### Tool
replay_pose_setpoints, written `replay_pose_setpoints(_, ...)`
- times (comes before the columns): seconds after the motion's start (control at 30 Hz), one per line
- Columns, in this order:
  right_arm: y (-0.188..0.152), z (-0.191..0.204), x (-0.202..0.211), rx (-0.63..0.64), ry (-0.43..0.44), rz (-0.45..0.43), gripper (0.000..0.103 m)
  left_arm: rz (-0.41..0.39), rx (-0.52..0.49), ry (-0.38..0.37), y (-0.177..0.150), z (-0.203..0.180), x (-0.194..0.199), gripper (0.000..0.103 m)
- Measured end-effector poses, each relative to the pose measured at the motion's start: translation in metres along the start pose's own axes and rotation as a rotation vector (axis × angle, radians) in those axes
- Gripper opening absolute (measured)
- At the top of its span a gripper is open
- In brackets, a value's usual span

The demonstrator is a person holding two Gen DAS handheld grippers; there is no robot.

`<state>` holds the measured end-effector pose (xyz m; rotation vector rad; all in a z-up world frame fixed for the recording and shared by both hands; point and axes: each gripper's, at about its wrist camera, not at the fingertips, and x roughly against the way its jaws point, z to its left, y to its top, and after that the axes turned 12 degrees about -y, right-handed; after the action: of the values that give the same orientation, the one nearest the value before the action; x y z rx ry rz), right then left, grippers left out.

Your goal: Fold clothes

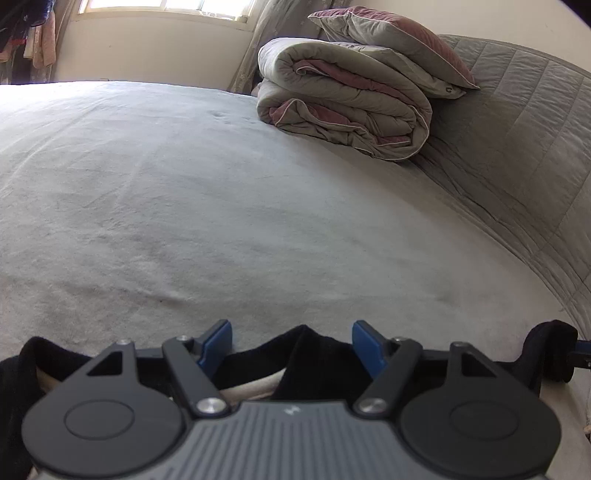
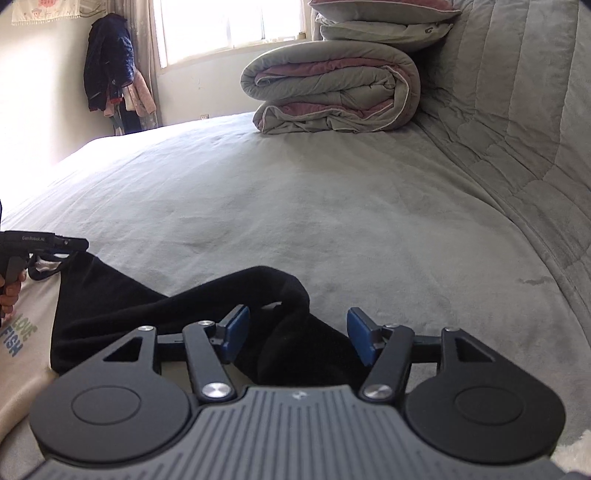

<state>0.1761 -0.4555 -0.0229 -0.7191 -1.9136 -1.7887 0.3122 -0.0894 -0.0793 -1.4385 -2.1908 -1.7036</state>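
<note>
- Black garment [image 2: 155,314] w/ cream tee [image 2: 29,332] lies crumpled on grey bed [image 2: 332,221]; a fold sits between right gripper [image 2: 293,334] pads, another between left gripper [image 1: 291,343] pads.
- Both jaws roughly half open, pads clear of cloth, gripping nothing.
- Judged soft, light, floppy; best pinched at hem or sleeve edge.
- Ahead of jaws: wide bare bedspread; rolled duvet [image 2: 328,92] well apart, far right.

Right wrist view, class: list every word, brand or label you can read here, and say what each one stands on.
"GenRobot.AI": white print on the black body of the left gripper at the left edge.
"LOVE" above "FISH": printed on the cream shirt, seen tilted and partly cut off by the frame edge.
Banner on the wall, top left: pink print, too blurred to read.
Small white logo on the right gripper housing: a mark, no letters.
</note>
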Motion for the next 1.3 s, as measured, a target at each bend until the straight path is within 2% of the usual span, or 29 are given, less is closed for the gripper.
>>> replay_pose_setpoints(0.1,-0.011,0.003,-0.001,0.103,-0.004,0.032,0.062,0.023,-0.052,0.038,-0.003,-0.011,-0.007,0.03)
replay_pose_setpoints(0.13,-0.014,0.004,-0.004,0.118,-0.01,0.045,0.062,0.019,-0.064,0.06,-0.004,-0.015,-0.008,0.027)
replay_pose_setpoints(0.27,-0.022,0.006,-0.016,0.142,-0.031,0.086,0.062,0.006,-0.121,0.186,-0.006,-0.036,-0.013,0.026)
replay_pose_setpoints(0.3,-0.022,0.004,-0.014,0.14,-0.032,0.08,0.062,0.003,-0.142,0.226,-0.005,-0.043,-0.015,0.033)
replay_pose_setpoints(0.37,-0.022,0.0,-0.012,0.128,-0.031,0.066,0.062,-0.021,-0.214,0.257,-0.004,-0.064,-0.016,0.04)
replay_pose_setpoints(0.4,-0.022,-0.002,-0.013,0.118,-0.029,0.064,0.06,-0.036,-0.255,0.266,-0.003,-0.076,-0.016,0.051)
replay_pose_setpoints(0.43,-0.022,-0.003,-0.015,0.109,-0.021,0.06,0.055,-0.045,-0.284,0.252,-0.002,-0.087,-0.016,0.063)
replay_pose_setpoints(0.5,-0.02,-0.007,-0.014,0.078,0.02,0.044,0.024,-0.047,-0.315,0.188,0.001,-0.108,-0.018,0.067)
replay_pose_setpoints(0.53,-0.018,-0.008,-0.013,0.06,0.012,0.033,0.02,-0.041,-0.326,0.153,0.001,-0.118,-0.02,0.067)
replay_pose_setpoints(0.57,-0.016,-0.01,-0.012,0.042,-0.002,0.026,0.01,-0.036,-0.337,0.118,0.002,-0.129,-0.022,0.067)
replay_pose_setpoints(0.6,-0.013,-0.015,-0.011,-0.001,-0.006,0.02,0.008,-0.03,-0.348,0.083,0.003,-0.139,-0.024,0.067)
replay_pose_setpoints(0.7,-0.007,-0.032,-0.004,-0.14,0.02,-0.002,0.008,-0.015,-0.396,-0.034,-0.001,-0.171,-0.029,0.069)
replay_pose_setpoints(0.8,-0.004,-0.04,0.0,-0.225,0.012,-0.047,0.008,0.029,-0.455,-0.125,-0.008,-0.203,-0.043,0.072)
replay_pose_setpoints(0.97,-0.002,-0.047,0.002,-0.343,-0.016,-0.17,0.007,0.072,-0.548,-0.2,-0.02,-0.246,-0.067,0.072)
replay_pose_setpoints(1.07,-0.001,-0.055,-0.002,-0.385,-0.036,-0.143,0.008,0.087,-0.595,-0.25,-0.024,-0.266,-0.076,0.071)
replay_pose_setpoints(1.13,-0.001,-0.061,0.003,-0.369,-0.07,-0.13,0.021,0.1,-0.623,-0.294,-0.025,-0.278,-0.078,0.069)
replay_pose_setpoints(1.17,0.0,-0.064,0.007,-0.368,-0.092,-0.127,0.022,0.121,-0.628,-0.32,-0.025,-0.282,-0.079,0.067)
replay_pose_setpoints(1.23,-0.001,-0.072,0.017,-0.388,-0.138,-0.147,0.034,0.162,-0.613,-0.354,-0.025,-0.291,-0.081,0.055)
replay_pose_setpoints(1.27,-0.002,-0.076,0.022,-0.399,-0.161,-0.158,0.047,0.169,-0.611,-0.367,-0.025,-0.295,-0.081,0.054)
replay_pose_setpoints(1.3,-0.003,-0.08,0.026,-0.405,-0.177,-0.164,0.052,0.166,-0.628,-0.377,-0.026,-0.301,-0.081,0.054)
